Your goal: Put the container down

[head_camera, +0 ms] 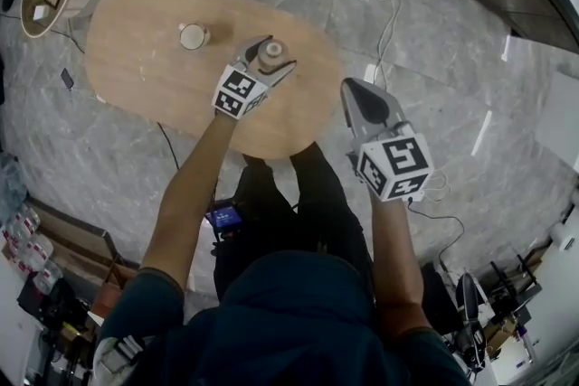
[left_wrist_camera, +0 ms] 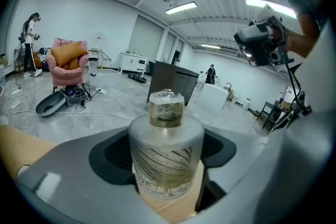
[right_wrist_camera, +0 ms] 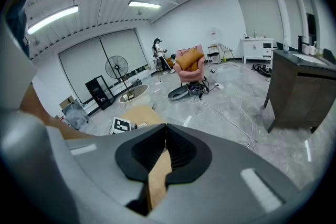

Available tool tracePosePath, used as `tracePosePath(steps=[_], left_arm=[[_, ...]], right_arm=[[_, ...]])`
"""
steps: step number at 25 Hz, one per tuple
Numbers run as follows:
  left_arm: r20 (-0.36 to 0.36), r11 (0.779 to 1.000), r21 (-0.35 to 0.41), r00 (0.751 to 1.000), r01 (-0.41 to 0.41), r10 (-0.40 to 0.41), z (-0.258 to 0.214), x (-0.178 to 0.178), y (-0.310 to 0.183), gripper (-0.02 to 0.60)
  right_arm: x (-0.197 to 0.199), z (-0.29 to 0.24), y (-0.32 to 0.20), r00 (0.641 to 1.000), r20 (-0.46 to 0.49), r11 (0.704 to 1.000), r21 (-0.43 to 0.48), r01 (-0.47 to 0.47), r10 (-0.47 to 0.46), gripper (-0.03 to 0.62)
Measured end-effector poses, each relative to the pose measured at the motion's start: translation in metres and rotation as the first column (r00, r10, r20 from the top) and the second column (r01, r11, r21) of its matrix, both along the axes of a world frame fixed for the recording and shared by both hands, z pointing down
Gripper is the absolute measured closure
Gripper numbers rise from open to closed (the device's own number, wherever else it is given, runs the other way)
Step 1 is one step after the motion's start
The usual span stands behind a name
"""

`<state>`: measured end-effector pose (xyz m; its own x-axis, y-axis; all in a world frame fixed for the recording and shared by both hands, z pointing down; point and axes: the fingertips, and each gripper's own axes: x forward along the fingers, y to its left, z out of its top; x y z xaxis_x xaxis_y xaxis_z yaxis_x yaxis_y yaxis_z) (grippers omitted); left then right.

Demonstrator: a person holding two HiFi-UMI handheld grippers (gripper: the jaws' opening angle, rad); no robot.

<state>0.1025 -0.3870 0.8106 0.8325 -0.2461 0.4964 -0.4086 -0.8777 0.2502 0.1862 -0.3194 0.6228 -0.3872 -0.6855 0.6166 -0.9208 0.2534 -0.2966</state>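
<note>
Left claw [head_camera: 274, 55] stands wide, clamped on the body of the one frosted container [left_wrist_camera: 166, 155], which is upright over the tabletop [head_camera: 145, 81] at 4 o'clock from the one cup [head_camera: 193, 36]; contact unclear. Judged glass: rigid, weighty, slick, breakable. Grip the body, not the stopper. Right claw [head_camera: 353, 90] closed, empty.

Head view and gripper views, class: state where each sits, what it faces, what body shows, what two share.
Head view: on the head, steeply down at the table; forearms, legs, left gripper, right gripper.
Left gripper view: on that gripper, along jaws gripping the container; arm upper right.
Right gripper view: on that gripper, along shut jaws; forearm at left.
Shared: gripper views both show the pink armchair.
</note>
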Motion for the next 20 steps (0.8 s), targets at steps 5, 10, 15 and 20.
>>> tracePosePath(steps=[5,10,15,20], left_arm=[[0.031,1.000,-0.027,1.000,0.002,-0.001,0.042,-0.002,0.005,0.249],[0.054,0.999,-0.038,0.999,0.009,-0.007,0.079,-0.005,0.006,0.249],[0.067,0.997,-0.074,0.997,0.038,-0.033,0.110,-0.011,0.006,0.249],[0.079,0.996,-0.081,0.996,0.041,-0.034,0.130,-0.011,0.006,0.249]], right_arm=[[-0.001,0.021,0.007,1.000,-0.007,1.000,-0.028,-0.003,0.002,0.583],[0.000,0.042,0.013,1.000,-0.018,0.999,-0.049,-0.009,0.008,0.583],[-0.002,0.060,0.019,1.000,-0.025,0.997,-0.071,-0.012,0.010,0.583],[-0.003,0.074,0.027,1.000,-0.027,0.996,-0.091,-0.018,0.016,0.583]])
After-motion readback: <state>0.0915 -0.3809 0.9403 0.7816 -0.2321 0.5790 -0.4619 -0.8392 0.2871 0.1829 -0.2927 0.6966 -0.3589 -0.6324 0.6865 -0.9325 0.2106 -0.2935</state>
